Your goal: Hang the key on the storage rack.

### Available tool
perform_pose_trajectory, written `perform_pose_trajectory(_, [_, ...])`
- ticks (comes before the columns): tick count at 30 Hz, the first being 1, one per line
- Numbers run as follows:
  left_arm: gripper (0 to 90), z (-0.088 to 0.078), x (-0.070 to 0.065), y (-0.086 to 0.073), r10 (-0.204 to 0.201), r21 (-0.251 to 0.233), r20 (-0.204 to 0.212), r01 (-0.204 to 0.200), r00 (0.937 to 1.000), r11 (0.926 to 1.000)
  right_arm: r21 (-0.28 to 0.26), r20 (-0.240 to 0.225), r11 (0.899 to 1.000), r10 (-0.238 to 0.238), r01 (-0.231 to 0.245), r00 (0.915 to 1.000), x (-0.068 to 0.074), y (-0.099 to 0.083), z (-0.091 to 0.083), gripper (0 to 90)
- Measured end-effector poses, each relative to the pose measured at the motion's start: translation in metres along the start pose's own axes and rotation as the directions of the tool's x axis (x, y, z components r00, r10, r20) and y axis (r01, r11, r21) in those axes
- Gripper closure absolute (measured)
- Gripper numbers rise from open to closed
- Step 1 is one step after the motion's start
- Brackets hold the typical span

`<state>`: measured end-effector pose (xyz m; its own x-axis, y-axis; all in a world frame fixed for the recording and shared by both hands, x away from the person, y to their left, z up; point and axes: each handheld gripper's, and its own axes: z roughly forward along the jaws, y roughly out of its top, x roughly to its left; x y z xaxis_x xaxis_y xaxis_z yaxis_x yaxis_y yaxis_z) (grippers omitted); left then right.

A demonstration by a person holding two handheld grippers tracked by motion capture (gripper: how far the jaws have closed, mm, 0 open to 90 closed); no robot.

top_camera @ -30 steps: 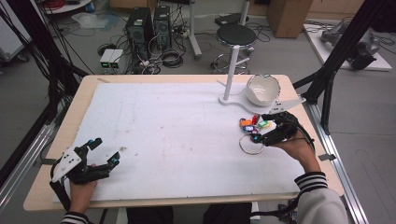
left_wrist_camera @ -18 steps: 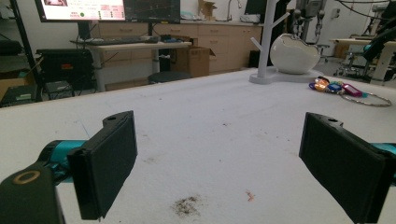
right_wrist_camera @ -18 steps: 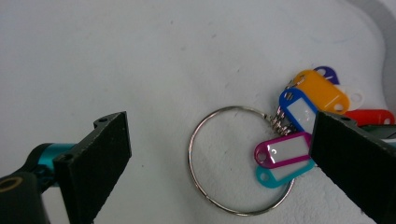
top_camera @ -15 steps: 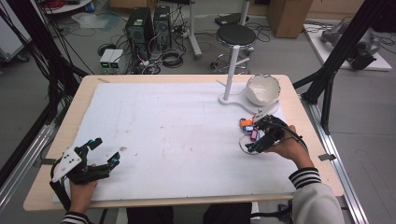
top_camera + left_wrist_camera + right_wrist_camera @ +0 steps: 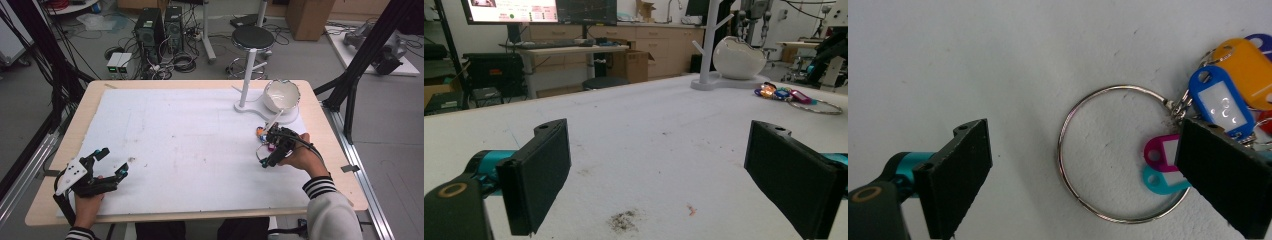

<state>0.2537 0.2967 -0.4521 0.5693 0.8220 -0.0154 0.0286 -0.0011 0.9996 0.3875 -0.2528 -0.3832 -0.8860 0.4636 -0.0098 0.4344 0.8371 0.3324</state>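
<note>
A metal key ring (image 5: 1063, 150) lies flat on the white mat, with several coloured tags bunched at its right side: a blue tag (image 5: 1222, 102), an orange tag (image 5: 1248, 62) and a pink tag (image 5: 1158, 150). My right gripper (image 5: 1083, 185) hangs open right over the ring, with one jaw left of it and the other over the tags. In the high view that right gripper (image 5: 268, 147) is at the mat's right side. My left gripper (image 5: 113, 162) rests open at the near left corner, holding nothing; its own view shows the left gripper (image 5: 659, 185) facing the far-off key ring (image 5: 819, 106).
A white bowl (image 5: 281, 95) sits on the base of a white branched stand (image 5: 247, 75) at the far right of the table. The white mat (image 5: 190, 135) covers most of the wooden table. A stool and computer gear stand beyond the far edge.
My right gripper has moved left and toward the person, lowering over the key ring. The left gripper has stayed put.
</note>
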Motion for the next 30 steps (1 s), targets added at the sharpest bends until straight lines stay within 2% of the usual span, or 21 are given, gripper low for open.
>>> perform_pose_trajectory(5, [11.7,0.0,0.0,0.0,0.0,0.001,-0.001,0.0,1.0,1.0,0.045,-0.005,0.999,-0.004,0.004,1.0,0.001,0.001,0.006,7.9])
perform_pose_trajectory(6, [11.8,0.0,0.0,0.0,0.0,0.0,0.0,0.0,1.0,1.0,0.053,-0.019,0.999,-0.011,0.012,0.9997,0.0,0.002,0.008,14.3])
perform_pose_trajectory(17, [11.8,0.0,0.0,0.0,0.0,0.0,0.0,0.0,1.0,1.0,0.106,-0.062,0.994,0.0,0.006,0.9981,0.001,0.006,0.017,19.7])
perform_pose_trajectory(18, [11.8,0.0,0.0,0.0,0.0,0.0,0.0,0.0,1.0,1.0,0.123,-0.067,0.992,-0.003,0.011,0.9977,0.001,0.007,0.019,24.6])
perform_pose_trajectory(22, [11.8,0.0,0.0,0.0,0.0,0.0,0.0,0.0,1.0,1.0,0.148,-0.07,0.989,-0.003,0.014,0.9975,0.001,0.008,0.021,30.3])
perform_pose_trajectory(30, [11.8,0.0,0.0,0.0,0.0,0.001,0.0,0.0,1.0,1.0,0.166,-0.07,0.986,0.007,0.004,0.9975,-0.001,0.008,0.021,42.6])
